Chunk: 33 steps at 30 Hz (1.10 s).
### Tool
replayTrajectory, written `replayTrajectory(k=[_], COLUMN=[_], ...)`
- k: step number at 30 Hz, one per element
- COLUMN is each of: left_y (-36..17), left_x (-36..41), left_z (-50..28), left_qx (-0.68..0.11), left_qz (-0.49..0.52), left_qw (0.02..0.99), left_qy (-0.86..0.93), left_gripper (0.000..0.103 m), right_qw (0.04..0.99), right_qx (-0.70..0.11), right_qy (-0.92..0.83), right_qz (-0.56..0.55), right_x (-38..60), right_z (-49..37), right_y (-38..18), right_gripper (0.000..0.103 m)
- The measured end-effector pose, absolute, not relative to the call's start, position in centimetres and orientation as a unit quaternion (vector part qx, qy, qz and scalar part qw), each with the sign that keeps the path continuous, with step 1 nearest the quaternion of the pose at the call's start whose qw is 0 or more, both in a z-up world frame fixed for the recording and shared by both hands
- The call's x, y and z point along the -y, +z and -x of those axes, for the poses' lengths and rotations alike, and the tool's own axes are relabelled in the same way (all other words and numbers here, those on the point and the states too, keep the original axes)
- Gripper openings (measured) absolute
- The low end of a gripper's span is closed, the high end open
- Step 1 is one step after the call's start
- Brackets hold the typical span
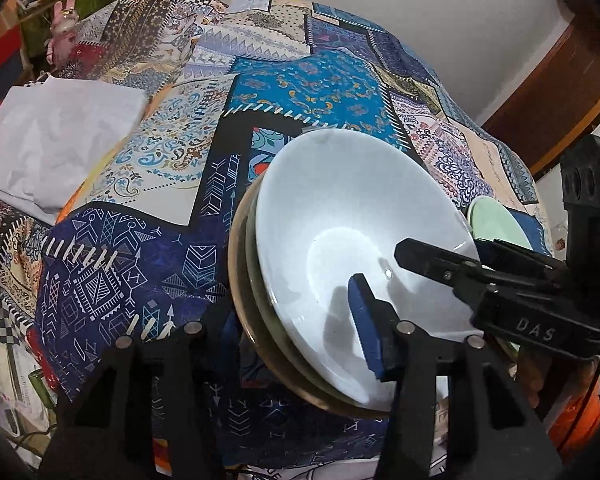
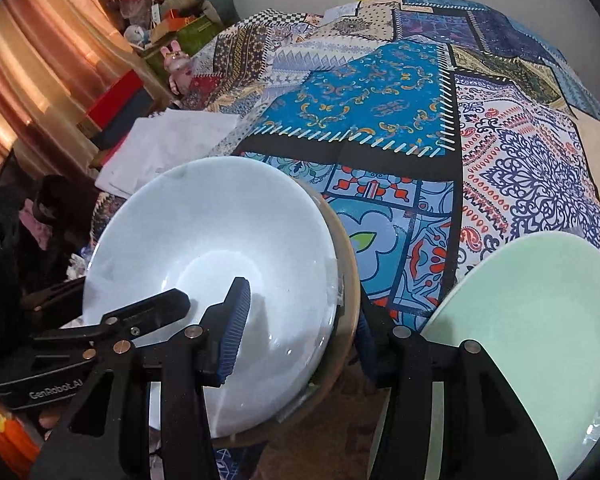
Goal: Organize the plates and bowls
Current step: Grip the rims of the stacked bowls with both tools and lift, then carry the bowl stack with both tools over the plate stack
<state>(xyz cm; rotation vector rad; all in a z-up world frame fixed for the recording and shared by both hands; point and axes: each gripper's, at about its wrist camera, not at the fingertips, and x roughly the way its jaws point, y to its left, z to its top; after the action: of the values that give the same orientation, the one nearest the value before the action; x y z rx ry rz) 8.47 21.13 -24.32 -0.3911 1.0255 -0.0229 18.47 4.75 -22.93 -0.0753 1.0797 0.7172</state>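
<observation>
A white bowl point(image 1: 352, 248) sits on top of a stack of tan and greenish dishes point(image 1: 244, 280). It shows too in the right wrist view point(image 2: 204, 248). My left gripper point(image 1: 296, 340) straddles the stack's near rim, one blue pad inside the bowl, the other finger outside and hidden. My right gripper point(image 2: 300, 340) straddles the opposite rim the same way, and its fingers point(image 1: 428, 258) show in the left wrist view. A pale green plate point(image 2: 540, 320) lies to the right of the stack.
The dishes rest on a bright patchwork-patterned cloth point(image 2: 380, 112). A white folded paper bag point(image 1: 56, 136) lies at the far left. Boxes and a pink toy rabbit point(image 2: 176, 60) crowd the far left corner, by an orange curtain point(image 2: 40, 60).
</observation>
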Motion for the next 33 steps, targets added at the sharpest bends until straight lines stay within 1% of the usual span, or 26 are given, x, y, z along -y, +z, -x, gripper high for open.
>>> replayTrajectory(k=[8, 11, 13, 15, 24, 33], left_y=[-24.9, -24.9, -24.8, -24.7, -23.8, -22.6], left_x=[-21.4, -21.6, -21.8, -21.7, -21.0, -20.5], left_z=[-8.7, -8.4, -8.3, -8.2, -8.4, -8.7], left_qx=[-0.5, -0.497, -0.498, -0.497, -0.492, -0.485], left_qz=[0.198, 0.208, 0.216, 0.217, 0.194, 0.179], left_qw=[0.843, 0.842, 0.84, 0.84, 0.848, 0.855], left_qy=[-0.017, -0.012, -0.006, 0.001, 0.031, 0.043], left_gripper=[0.046, 0.044, 0.044, 0.044, 0.045, 0.045], right_qw=[0.796, 0.793, 0.791, 0.793, 0.795, 0.796], right_qx=[-0.503, -0.509, -0.512, -0.512, -0.512, -0.509], right_qy=[0.326, 0.329, 0.332, 0.33, 0.326, 0.326], right_qz=[0.082, 0.058, 0.029, 0.014, -0.008, -0.031], right_x=[-5.7, -5.1, -4.5, -4.2, -4.1, -3.3], right_z=[-18.3, -18.8, -19.2, -19.3, -19.1, -19.1], right_y=[-23.4, -23.2, -23.1, -23.1, -23.0, -22.4], right_gripper=[0.046, 0.04, 0.034, 0.032, 0.028, 0.027])
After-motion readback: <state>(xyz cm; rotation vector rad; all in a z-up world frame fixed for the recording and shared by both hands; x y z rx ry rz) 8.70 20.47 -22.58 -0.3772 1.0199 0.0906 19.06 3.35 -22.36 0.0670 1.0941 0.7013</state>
